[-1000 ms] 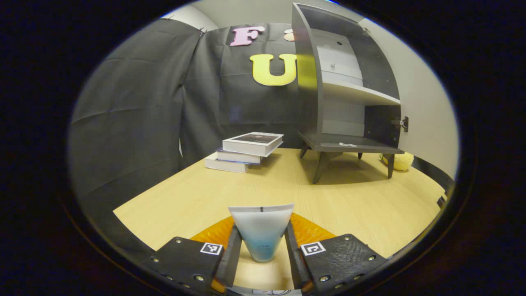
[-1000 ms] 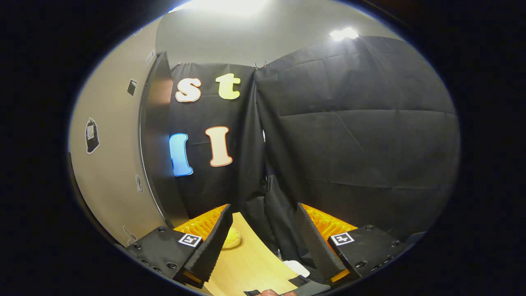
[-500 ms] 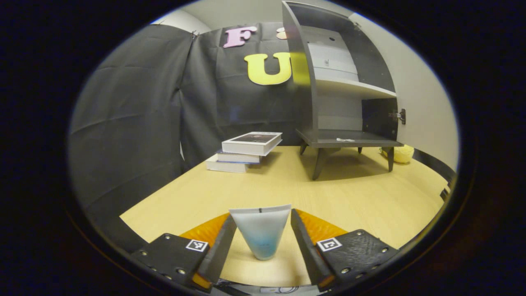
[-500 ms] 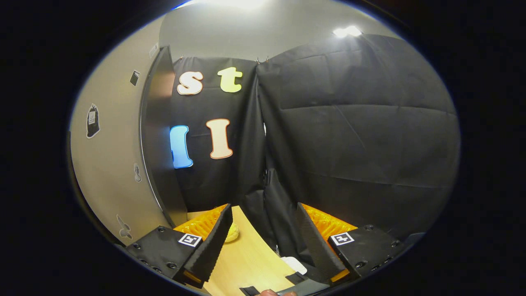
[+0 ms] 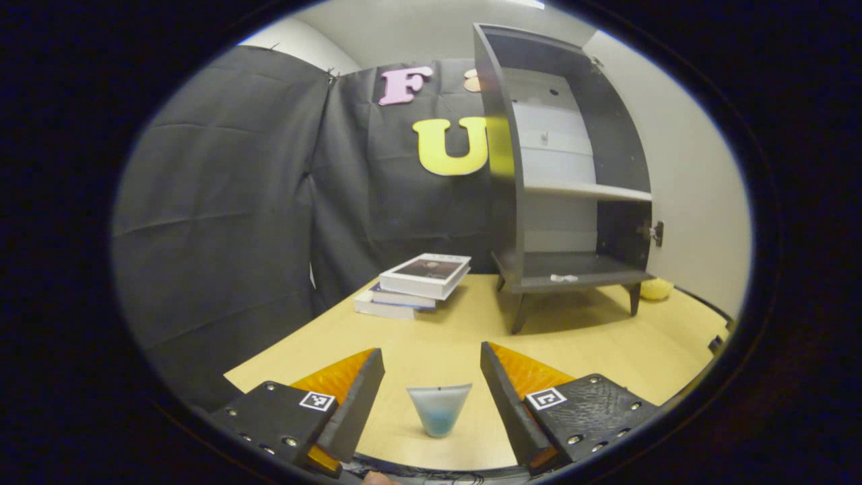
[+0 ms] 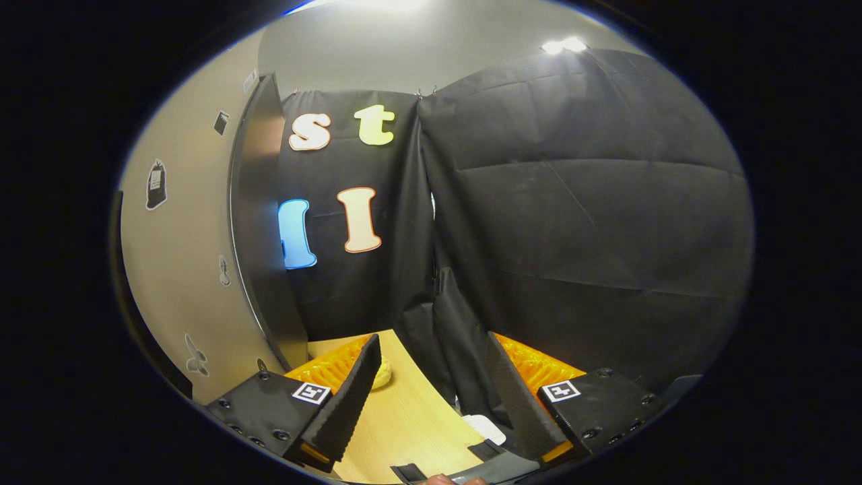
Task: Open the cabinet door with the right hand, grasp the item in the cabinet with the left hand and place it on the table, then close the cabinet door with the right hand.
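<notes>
A pale tube (image 5: 439,409) with a blue tint stands on its cap on the wooden table (image 5: 579,350). My left gripper (image 5: 431,351) is open, with its fingers wide on either side of the tube and touching neither side. The dark grey cabinet (image 5: 572,168) stands on legs at the back right with its front open and its shelves showing. In the right gripper view the cabinet door (image 6: 259,222) stands swung open at the left, a pale panel with a dark edge. My right gripper (image 6: 432,338) is open and empty, a little to the right of that door.
Three stacked books (image 5: 417,283) lie left of the cabinet. A small white scrap (image 5: 564,277) rests on the cabinet's bottom shelf. A yellow lump (image 5: 654,289) sits behind the cabinet's right leg, the same yellow lump (image 6: 382,374) past my right fingers. Black cloth walls close the booth.
My left gripper has opened, let go of the tube and drawn back, leaving it standing on the table. The right gripper has barely shifted.
</notes>
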